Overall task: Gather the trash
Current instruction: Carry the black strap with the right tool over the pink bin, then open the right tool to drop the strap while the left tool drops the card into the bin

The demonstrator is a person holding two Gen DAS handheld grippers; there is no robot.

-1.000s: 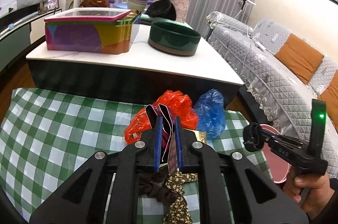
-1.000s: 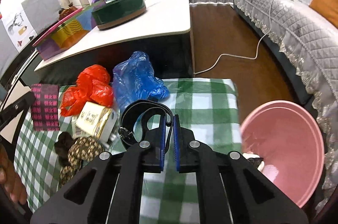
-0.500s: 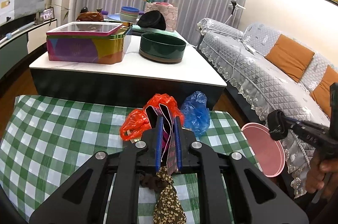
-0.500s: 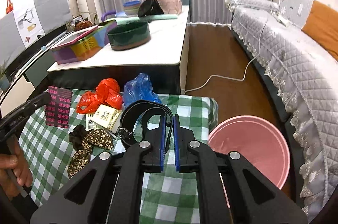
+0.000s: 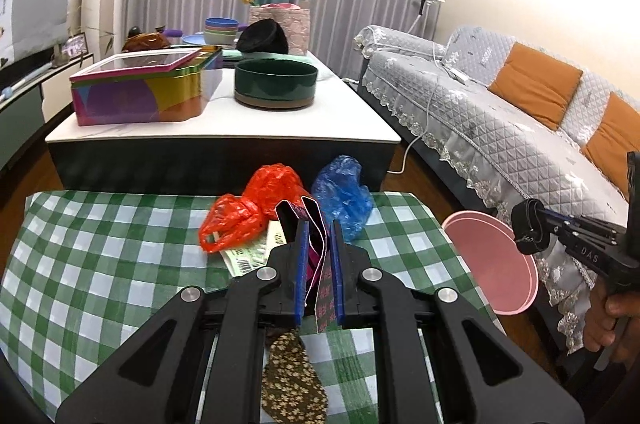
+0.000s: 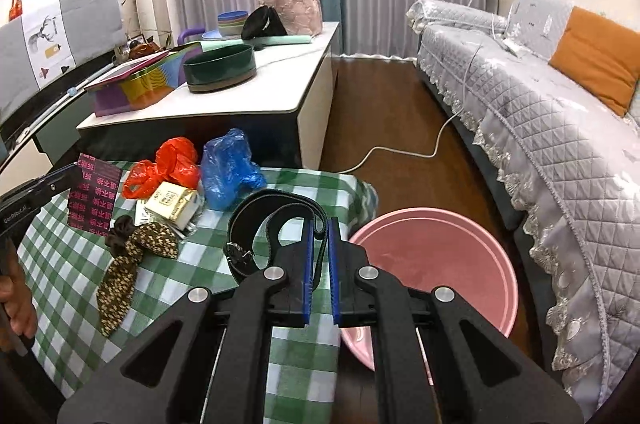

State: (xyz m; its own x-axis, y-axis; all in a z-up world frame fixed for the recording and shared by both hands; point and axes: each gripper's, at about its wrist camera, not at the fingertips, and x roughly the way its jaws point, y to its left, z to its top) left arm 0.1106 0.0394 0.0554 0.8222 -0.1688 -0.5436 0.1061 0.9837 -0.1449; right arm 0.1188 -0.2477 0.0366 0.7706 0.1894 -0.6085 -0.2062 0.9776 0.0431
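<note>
Both hand-held grippers are gripping trash: the left hand-held gripper a wrapper, the right hand-held gripper a belt. Carrying each over the pink basin before letting go should work best.

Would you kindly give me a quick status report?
Left gripper shut on dark patterned wrapper. Right gripper shut on black strap, near pink basin. Path looks clear.

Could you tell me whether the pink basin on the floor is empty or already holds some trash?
Nearly empty: the pink basin shows bare interior, with only a small whitish scrap near its front wall.
</note>
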